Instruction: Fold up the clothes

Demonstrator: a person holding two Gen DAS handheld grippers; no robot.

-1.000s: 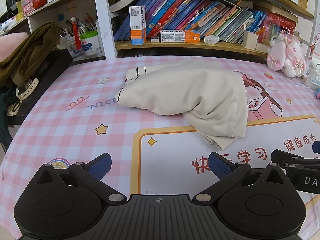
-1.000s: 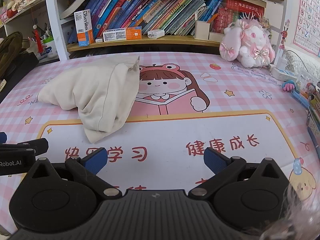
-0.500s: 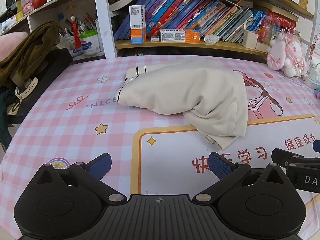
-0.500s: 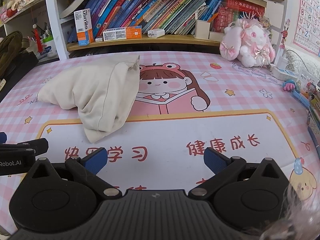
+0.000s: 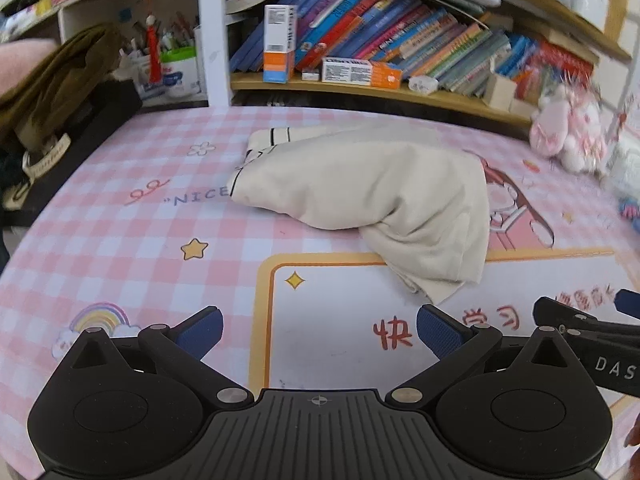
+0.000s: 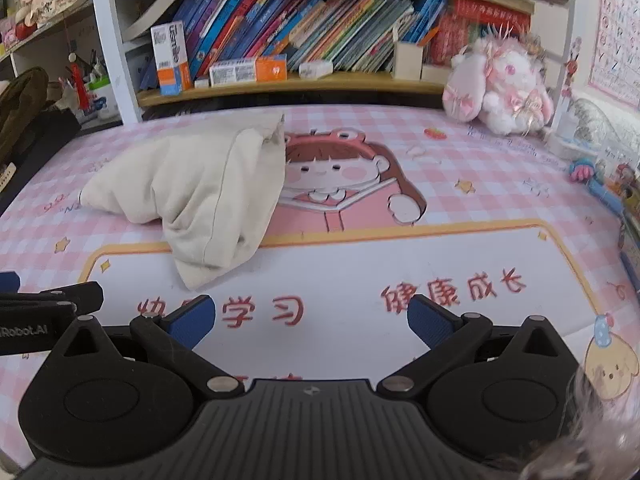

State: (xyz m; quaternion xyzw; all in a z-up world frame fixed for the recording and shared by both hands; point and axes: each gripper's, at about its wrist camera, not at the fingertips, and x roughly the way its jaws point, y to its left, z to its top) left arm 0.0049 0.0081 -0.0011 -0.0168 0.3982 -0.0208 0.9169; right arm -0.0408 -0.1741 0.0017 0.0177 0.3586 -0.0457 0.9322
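I hold my left gripper (image 5: 318,330) and right gripper (image 6: 310,316) low and level, jaws released, cloth (image 5: 372,196) ahead on the surface (image 5: 120,248).

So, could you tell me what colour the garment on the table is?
Cream garment, with thin dark stripes at one end; clearest in the left wrist view.

Cream garment (image 5: 372,196) soft matt cloth; table mat (image 5: 120,240) smooth, glossy.

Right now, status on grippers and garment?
Left gripper open, empty. Right gripper open, empty. Cream garment bunched on the table mat, untouched. Nothing between grippers and garment.
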